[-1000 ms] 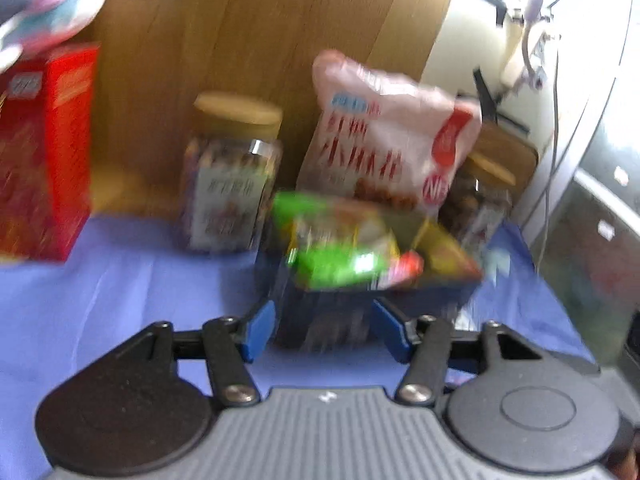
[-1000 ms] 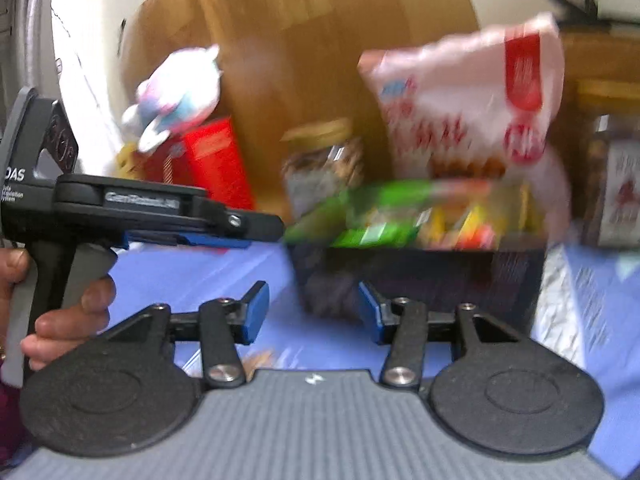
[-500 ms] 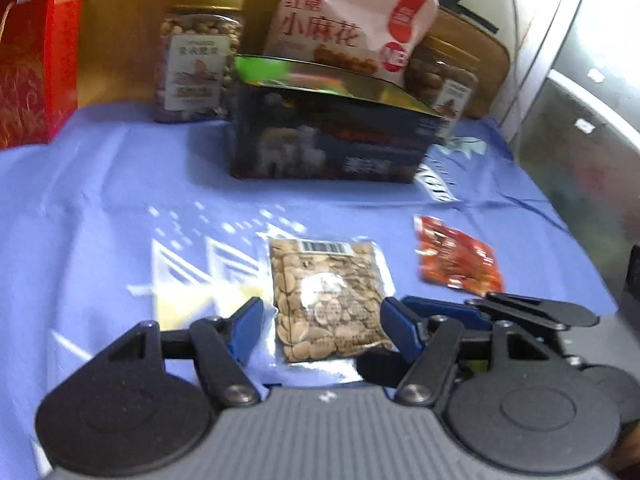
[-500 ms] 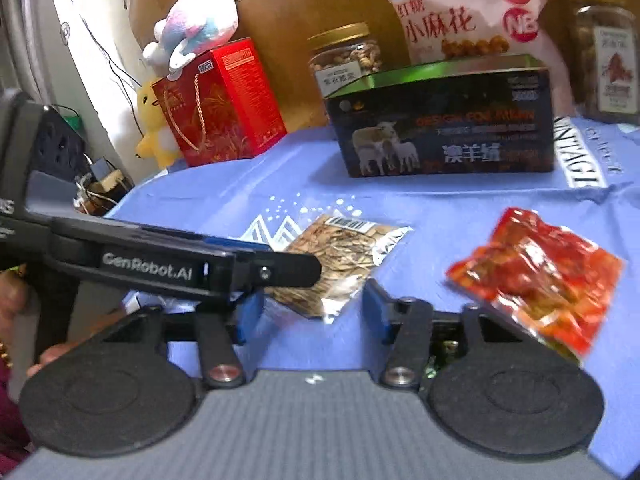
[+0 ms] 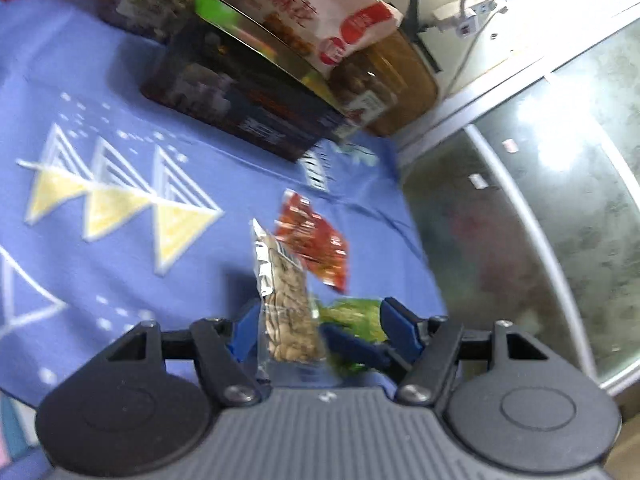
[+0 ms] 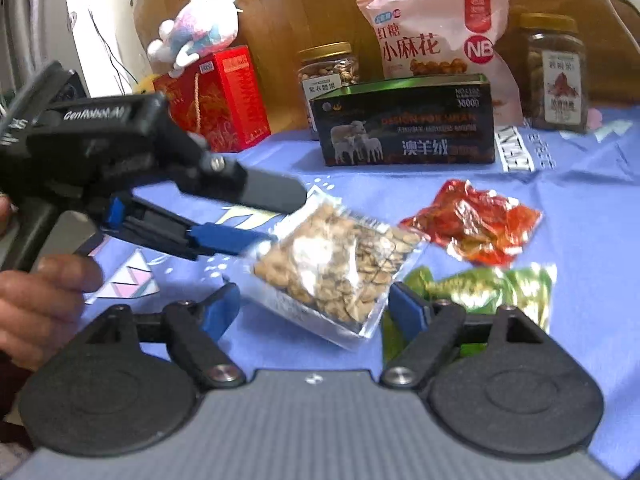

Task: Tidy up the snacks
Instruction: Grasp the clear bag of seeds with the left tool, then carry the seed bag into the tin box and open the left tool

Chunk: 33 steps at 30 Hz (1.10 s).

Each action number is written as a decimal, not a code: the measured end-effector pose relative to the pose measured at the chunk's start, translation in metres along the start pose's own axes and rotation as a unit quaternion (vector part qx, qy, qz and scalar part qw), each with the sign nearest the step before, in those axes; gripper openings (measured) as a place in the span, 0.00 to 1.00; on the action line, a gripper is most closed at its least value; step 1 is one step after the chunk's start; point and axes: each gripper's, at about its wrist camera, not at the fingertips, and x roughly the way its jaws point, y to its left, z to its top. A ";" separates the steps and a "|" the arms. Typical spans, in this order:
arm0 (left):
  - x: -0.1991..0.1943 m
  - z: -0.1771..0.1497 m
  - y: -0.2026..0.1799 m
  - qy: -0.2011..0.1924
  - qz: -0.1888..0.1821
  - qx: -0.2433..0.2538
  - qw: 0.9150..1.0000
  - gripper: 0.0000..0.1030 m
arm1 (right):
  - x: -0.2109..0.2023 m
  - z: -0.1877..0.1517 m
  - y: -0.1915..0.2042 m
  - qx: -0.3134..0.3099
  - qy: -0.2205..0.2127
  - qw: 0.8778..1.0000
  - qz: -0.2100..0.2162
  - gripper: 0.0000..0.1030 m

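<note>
Half a second ago the kernel packet (image 6: 340,264) lay flat. Now its left edge is tipped up between the fingers of the left gripper (image 6: 280,220), which has rolled onto its side. The jaws of the right gripper (image 6: 316,296) have just been opening.

At the left edge of the right wrist view, a hand (image 6: 36,300) holds the left gripper. Its jaws stand apart. 1 blue finger lies against the kernel packet's edge and the other is clear of it, so nothing is clamped.

Along the far edge of the table (image 6: 592,216), covered in blue cloth, stand:
- a red gift box (image 6: 216,100) with a plush toy (image 6: 196,34) on top
- a clear jar (image 6: 330,66) with a gold lid, holding nuts
- an open dark tin (image 6: 408,124) with sheep printed on its front; only its green inner rim shows and its contents are hidden
- a pink bag (image 6: 436,32), standing upright behind the tin
- a 2nd gold-lidded jar (image 6: 556,72), filled with something brown

Toward the table's near right corner lie 3 packets. The kernel packet is clear film with a silver border, full of pale kernels. Its near end sits between the right gripper's wide-apart fingers, and no pad presses it. Just to its right lies the crinkled red packet (image 6: 476,220). The green packet (image 6: 500,288) lies flat in front of that one, partly behind the right gripper's right finger.

In the left wrist view the kernel packet (image 5: 288,312) shows edge-on, with the red packet (image 5: 316,248) beyond it.
</note>
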 end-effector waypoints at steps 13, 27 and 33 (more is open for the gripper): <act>0.029 -0.005 -0.003 0.038 0.066 0.011 0.997 0.13 | -0.001 -0.013 0.009 -0.058 -0.019 0.998 -0.035 0.80; 0.002 -0.005 -0.008 0.015 -0.009 0.025 1.000 0.13 | -0.014 -0.006 0.005 -0.008 -0.054 0.999 0.005 0.61; -0.003 -0.006 -0.014 0.001 -0.008 0.056 0.998 0.14 | -0.014 -0.004 0.012 -0.019 -0.068 0.997 -0.001 0.52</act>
